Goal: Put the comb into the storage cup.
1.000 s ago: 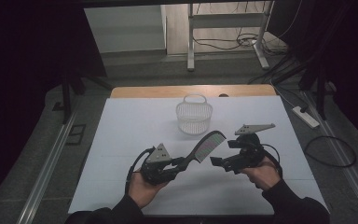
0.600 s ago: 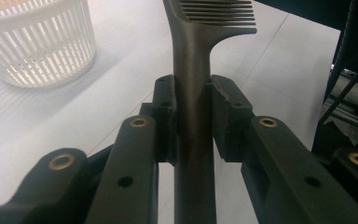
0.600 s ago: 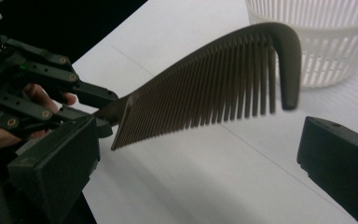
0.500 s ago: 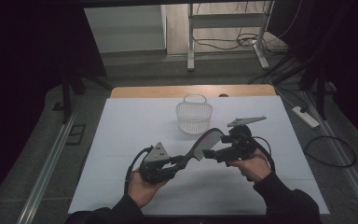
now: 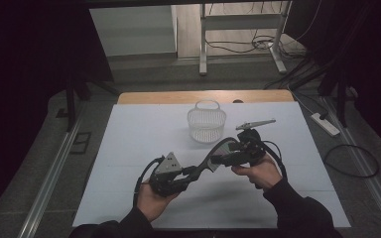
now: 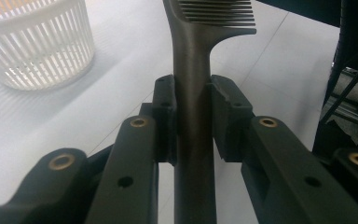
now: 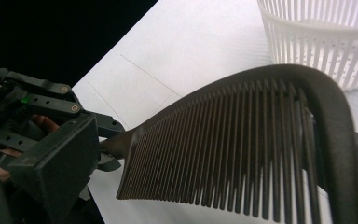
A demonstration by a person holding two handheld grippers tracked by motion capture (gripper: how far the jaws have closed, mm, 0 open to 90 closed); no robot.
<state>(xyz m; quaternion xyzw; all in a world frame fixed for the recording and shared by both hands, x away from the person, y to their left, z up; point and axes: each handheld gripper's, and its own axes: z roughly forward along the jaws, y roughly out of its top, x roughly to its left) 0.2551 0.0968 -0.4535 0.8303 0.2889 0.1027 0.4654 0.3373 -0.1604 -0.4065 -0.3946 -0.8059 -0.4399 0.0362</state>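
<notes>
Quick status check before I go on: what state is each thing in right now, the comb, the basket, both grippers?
Comb: off the table, handle clamped in the left gripper, toothed end between the right gripper's jaws.
Left gripper: shut on the comb's handle.
Right gripper: at the comb's toothed end; whether it grips cannot be told.
Basket: upright on the table, apart from both grippers, looks empty.
</notes>
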